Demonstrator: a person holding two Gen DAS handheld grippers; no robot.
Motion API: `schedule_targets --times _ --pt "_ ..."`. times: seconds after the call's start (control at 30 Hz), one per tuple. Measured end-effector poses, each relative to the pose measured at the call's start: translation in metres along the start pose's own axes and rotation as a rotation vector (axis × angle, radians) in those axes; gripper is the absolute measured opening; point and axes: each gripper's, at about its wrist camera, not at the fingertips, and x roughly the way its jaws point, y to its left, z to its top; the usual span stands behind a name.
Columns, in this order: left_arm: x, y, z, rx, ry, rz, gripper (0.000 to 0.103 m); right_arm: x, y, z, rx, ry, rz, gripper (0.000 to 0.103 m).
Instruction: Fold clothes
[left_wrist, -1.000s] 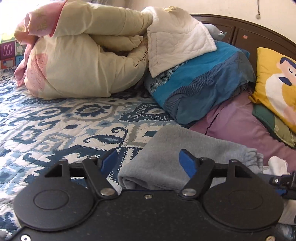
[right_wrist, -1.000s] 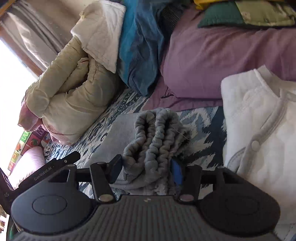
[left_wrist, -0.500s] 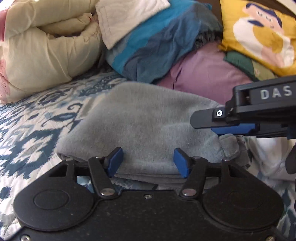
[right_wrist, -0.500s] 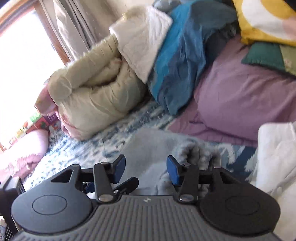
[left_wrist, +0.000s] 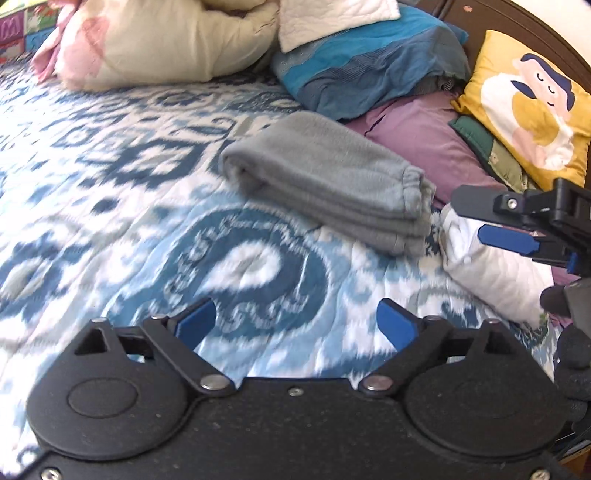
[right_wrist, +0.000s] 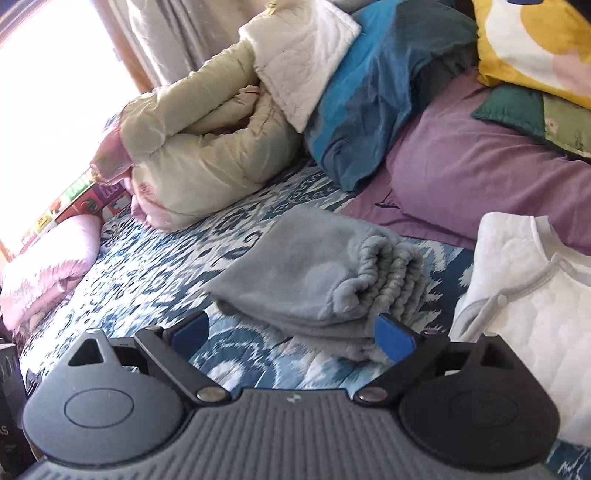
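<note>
Left gripper (left_wrist: 295, 325): jaws spread wide, blue pads apart, nothing between them; only the blue-and-white patterned bedspread (left_wrist: 110, 221) shows in the gap. Right gripper (right_wrist: 295, 332): jaws likewise spread and holding nothing, its right-hand pad just beside the near edge of the garment; contact there cannot be confirmed.

Task item: grey folded garment (left_wrist: 325, 184), a soft fleece piece lying flat on the bedspread in several stacked layers. In the left wrist view it lies at about 1 o'clock from the gripper, well apart from it, with the gathered elastic edges turned toward 3 o'clock. In the right wrist view the same garment (right_wrist: 317, 280) sits at 12 o'clock, directly ahead of the open jaws, elastic edges stacked on the 2 o'clock side.

Adjacent items: a white quilted garment (right_wrist: 524, 302) with a grey trim and a snap button lies at 3 o'clock of the grey piece, near it; whether they touch cannot be told. In the left wrist view the right gripper's fingers (left_wrist: 506, 236) hang over this white garment (left_wrist: 495, 269).

Background, 11 to 2 o'clock: a cream duvet bundle (right_wrist: 199, 147), a blue striped pillow (left_wrist: 369, 66), a purple pillow (right_wrist: 480, 166), a yellow printed cushion (left_wrist: 532, 99) and a green cushion (right_wrist: 539, 118) beneath it. A pink folded blanket (right_wrist: 48, 266) lies at 9 o'clock in the right wrist view
</note>
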Motion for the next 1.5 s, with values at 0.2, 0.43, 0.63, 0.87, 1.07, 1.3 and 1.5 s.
schedule_targets --times 0.2,0.43,0.63,0.87,1.07,1.3,1.5 --pt "-0.105 0.049 -0.072 -0.092 0.088 0.15 0.098 -0.063 0.064 -0.033 -0.154 0.076 0.03 0.103" --pt "-0.262 0.107 -0.145 -0.131 0.054 0.357 0.098 -0.139 0.136 -0.065 -0.297 0.107 0.097 0.103" --pt "-0.403 0.123 -0.202 -0.05 0.013 0.578 0.099 -0.198 0.177 -0.086 -0.423 0.11 0.146 0.103" --pt "-0.513 0.105 -0.272 0.262 0.083 0.933 0.103 -0.246 0.201 -0.101 -0.579 0.109 0.128 0.103" --pt "-0.496 0.087 -0.304 0.131 -0.065 0.852 0.103 -0.257 0.208 -0.12 -0.596 0.13 0.109 0.103" --pt "-0.429 0.039 -0.296 -0.167 -0.288 0.698 0.103 -0.265 0.223 -0.157 -0.573 0.147 0.122 0.103" --pt "-0.406 0.003 -0.279 -0.29 -0.292 0.685 0.103 -0.28 0.233 -0.185 -0.536 0.152 0.137 0.103"
